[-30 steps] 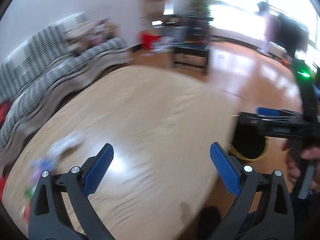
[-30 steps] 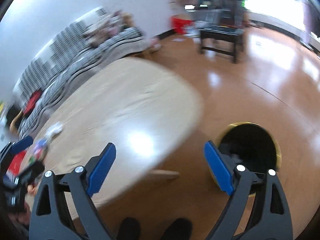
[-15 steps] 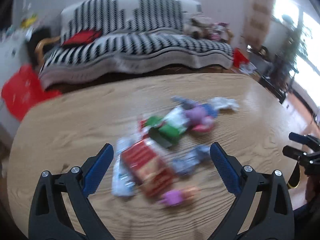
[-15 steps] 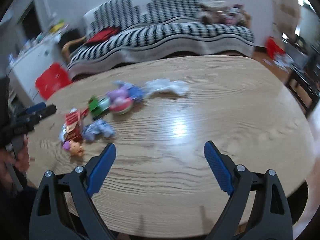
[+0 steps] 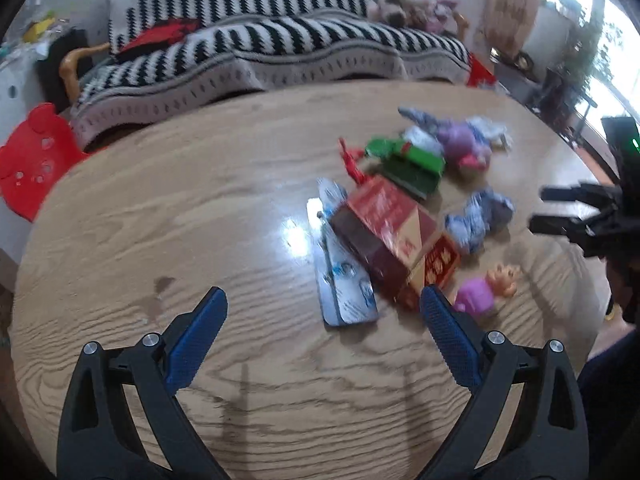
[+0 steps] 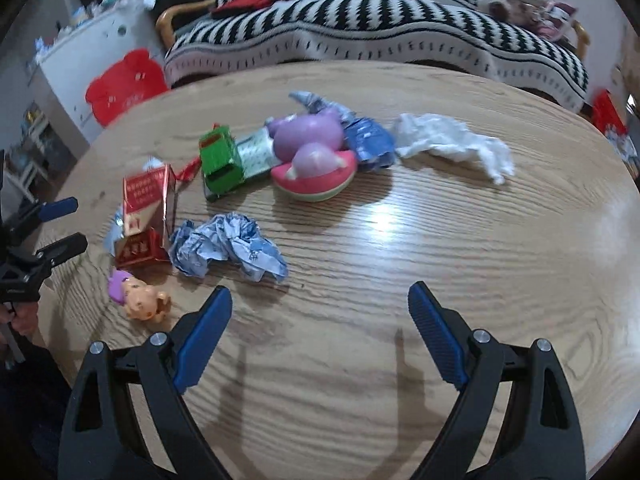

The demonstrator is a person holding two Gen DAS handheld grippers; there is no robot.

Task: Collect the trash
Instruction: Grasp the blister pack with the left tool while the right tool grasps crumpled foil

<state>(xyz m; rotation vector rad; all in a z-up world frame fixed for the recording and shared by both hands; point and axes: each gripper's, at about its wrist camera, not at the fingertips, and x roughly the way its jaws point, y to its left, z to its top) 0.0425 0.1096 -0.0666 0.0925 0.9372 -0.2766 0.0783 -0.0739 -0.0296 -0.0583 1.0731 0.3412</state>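
Wooden table [image 6: 480, 240]: swung into full view, replacing floor and bin.
Trash heap: red carton [image 5: 384, 236], crumpled paper [image 6: 224, 246], white tissue [image 6: 452, 146], mid-table among toys.
Left gripper [image 5: 322, 320], right gripper [image 6: 320, 312]: spread wide, empty, ready for picking.

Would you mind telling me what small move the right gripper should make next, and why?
Probably ease the right gripper forward and slightly left toward the crumpled blue-white paper. Its fingers are open and empty, and that paper is the trash lying closest ahead on the table, clear of the small doll and red box.
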